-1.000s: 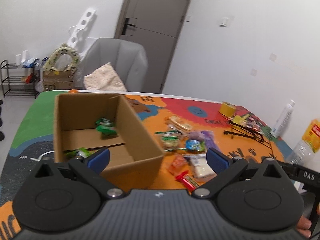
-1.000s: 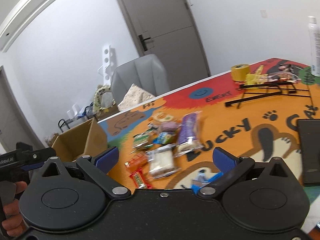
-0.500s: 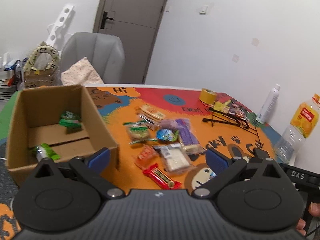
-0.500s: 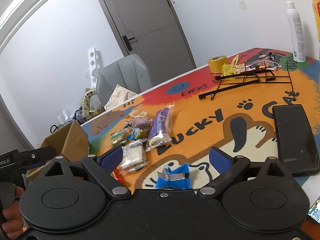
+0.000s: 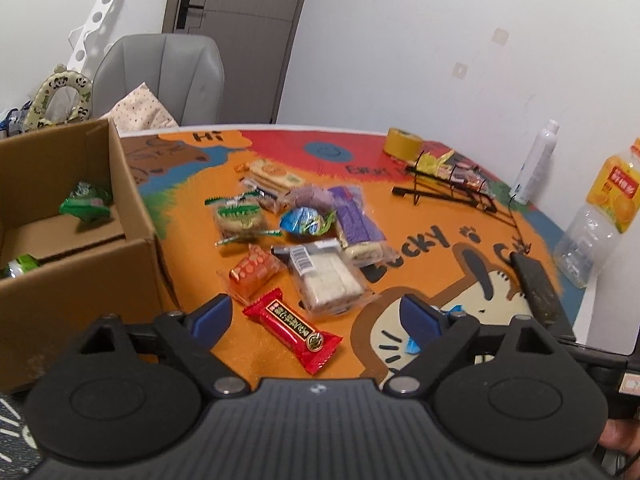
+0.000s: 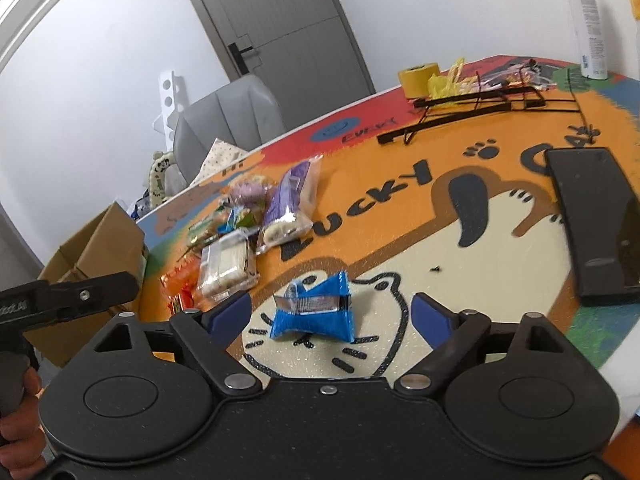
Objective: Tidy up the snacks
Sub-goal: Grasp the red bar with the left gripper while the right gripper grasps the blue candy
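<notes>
My left gripper (image 5: 316,316) is open and empty above a red snack bar (image 5: 294,329) on the colourful mat. A cardboard box (image 5: 80,256) stands to its left with green packets (image 5: 86,202) inside. Several loose snacks lie beyond: an orange packet (image 5: 253,272), a white wafer pack (image 5: 326,276), a purple pack (image 5: 356,226). My right gripper (image 6: 332,312) is open and empty, with a blue packet (image 6: 314,314) lying on the mat between its fingers. The snack pile (image 6: 240,240) and box (image 6: 96,256) show to its left.
A black phone (image 6: 592,220) lies at the right on the mat. A black wire rack (image 6: 476,108), a yellow tape roll (image 6: 418,76), a white spray bottle (image 5: 534,164) and an orange drink bottle (image 5: 600,216) stand at the far right. A grey chair (image 5: 168,76) is behind the table.
Both grippers have swung right and moved in over the mat. The left view moved from the box to the red bar. The blue packet now lies between the right gripper's fingers.
</notes>
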Tool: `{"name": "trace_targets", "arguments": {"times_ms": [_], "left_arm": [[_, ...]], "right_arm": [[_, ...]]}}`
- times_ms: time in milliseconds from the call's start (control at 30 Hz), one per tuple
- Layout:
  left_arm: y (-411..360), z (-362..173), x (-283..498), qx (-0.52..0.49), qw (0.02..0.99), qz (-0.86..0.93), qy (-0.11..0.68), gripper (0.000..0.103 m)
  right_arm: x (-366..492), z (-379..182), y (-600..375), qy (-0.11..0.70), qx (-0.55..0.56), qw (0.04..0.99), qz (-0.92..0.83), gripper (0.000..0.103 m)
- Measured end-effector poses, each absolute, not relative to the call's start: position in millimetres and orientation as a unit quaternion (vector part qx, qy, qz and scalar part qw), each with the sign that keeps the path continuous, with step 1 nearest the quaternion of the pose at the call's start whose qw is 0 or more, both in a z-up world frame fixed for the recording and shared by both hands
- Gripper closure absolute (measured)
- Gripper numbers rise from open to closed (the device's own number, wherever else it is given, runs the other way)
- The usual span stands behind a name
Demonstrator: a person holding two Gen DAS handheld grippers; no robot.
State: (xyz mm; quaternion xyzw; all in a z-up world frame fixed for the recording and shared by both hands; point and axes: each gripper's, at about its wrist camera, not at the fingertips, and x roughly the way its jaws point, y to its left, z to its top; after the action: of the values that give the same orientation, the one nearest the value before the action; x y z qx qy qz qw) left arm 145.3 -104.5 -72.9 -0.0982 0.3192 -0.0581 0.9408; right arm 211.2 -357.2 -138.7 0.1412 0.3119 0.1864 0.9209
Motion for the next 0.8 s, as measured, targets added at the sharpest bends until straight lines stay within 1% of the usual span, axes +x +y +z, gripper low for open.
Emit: {"name": "trace_targets", "arguments": {"times_ms": [167, 200, 233, 267, 333, 367, 500, 567, 667, 700, 800], "left_arm": [[-109, -84, 156, -0.100, 0.937, -0.052, 0.331, 0.014], [-110, -86, 158, -0.100, 0.936, -0.051, 0.333, 0.015], [-111, -88, 161, -0.100, 0.936, -0.050, 0.334, 0.015], [-113, -90, 163, -0.099, 0.936, -0.049, 0.335, 0.015], [-117, -94, 167, -0.094, 0.935, -0.046, 0.337, 0.017], [-119, -96, 169, -0.091, 0.935, -0.044, 0.339, 0.018], [-125, -105, 174, -0.079, 0.935, -0.038, 0.344, 0.020], [-126, -109, 176, -0.076, 0.934, -0.031, 0.348, 0.030], [-124, -114, 176, -0.075, 0.935, -0.027, 0.347, 0.041], [-124, -115, 176, -0.069, 0.935, -0.024, 0.346, 0.043], [-120, -115, 174, -0.067, 0.937, -0.016, 0.343, 0.057]], "right_arm": [[215, -148, -353, 0.309, 0.138, 0.920, 0.199, 0.031], [216, -148, -352, 0.308, 0.135, 0.921, 0.199, 0.035], [216, -148, -352, 0.305, 0.134, 0.922, 0.199, 0.041], [217, -149, -353, 0.304, 0.134, 0.922, 0.198, 0.044], [218, -150, -355, 0.304, 0.135, 0.921, 0.201, 0.062], [218, -151, -356, 0.305, 0.134, 0.920, 0.205, 0.065], [216, -150, -355, 0.305, 0.126, 0.919, 0.217, 0.067], [215, -150, -355, 0.306, 0.130, 0.916, 0.223, 0.069], [214, -149, -354, 0.305, 0.131, 0.916, 0.227, 0.071], [213, -148, -354, 0.301, 0.132, 0.916, 0.228, 0.074], [213, -146, -354, 0.304, 0.138, 0.915, 0.228, 0.074]]}}
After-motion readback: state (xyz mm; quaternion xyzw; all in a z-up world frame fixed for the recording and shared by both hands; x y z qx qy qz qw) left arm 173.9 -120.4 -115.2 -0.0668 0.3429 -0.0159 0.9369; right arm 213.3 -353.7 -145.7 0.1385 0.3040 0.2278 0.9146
